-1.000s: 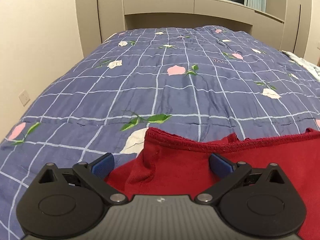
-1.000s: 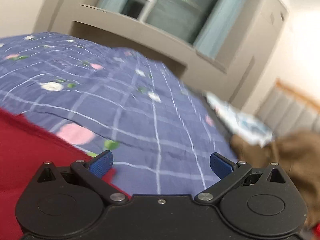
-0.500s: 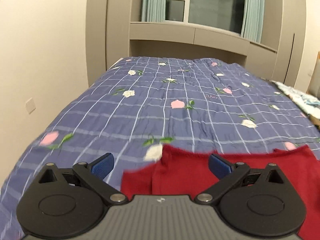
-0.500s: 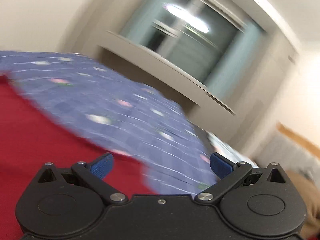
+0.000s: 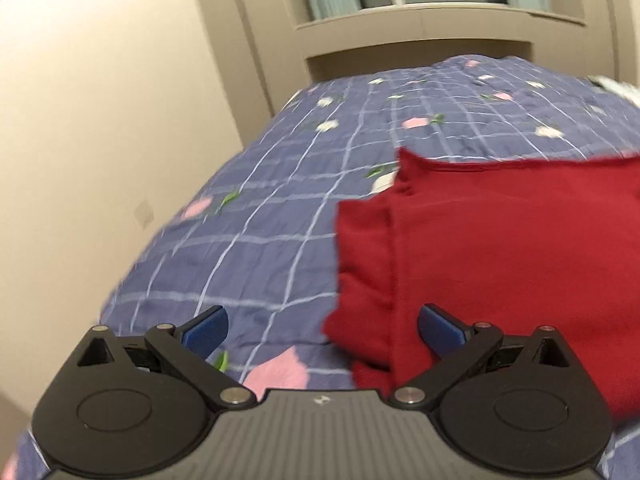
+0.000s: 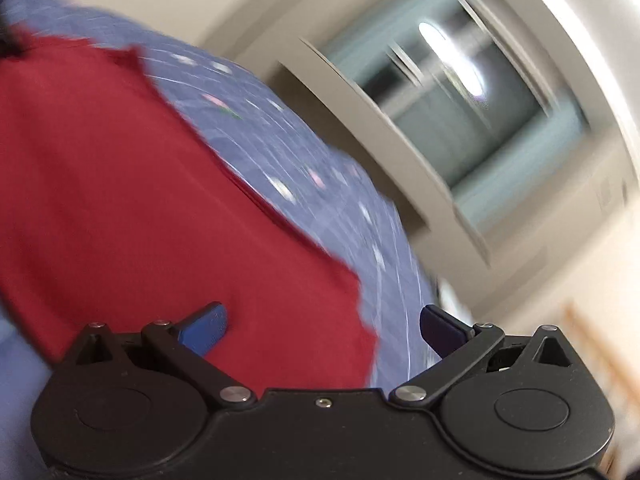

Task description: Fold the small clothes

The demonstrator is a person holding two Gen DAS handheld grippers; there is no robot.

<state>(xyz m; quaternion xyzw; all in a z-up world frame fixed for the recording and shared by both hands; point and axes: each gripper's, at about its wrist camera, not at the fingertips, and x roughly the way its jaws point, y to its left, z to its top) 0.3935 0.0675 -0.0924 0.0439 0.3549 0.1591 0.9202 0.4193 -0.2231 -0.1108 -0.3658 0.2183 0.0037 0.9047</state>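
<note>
Left wrist view: red garment (image 5: 500,240) lies on the bed (image 5: 280,220), ahead-right of my empty, spread left hand-held gripper (image 5: 322,326). Soft, limp; I judge its near-left corner best to pinch.

Warm indoor light, fisheye-curved edges, right wrist view heavily motion-blurred — lamp glare on window (image 6: 452,64)

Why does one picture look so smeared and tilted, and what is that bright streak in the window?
Right wrist view: heavy motion blur, tilted; the blue checked floral quilt and red knit garment smear, only the right tool looks sharp. The streak is a light's glare on the dark window. Left wrist view: milder blur, fisheye bending the beige wall; the left tool is crisp.
</note>
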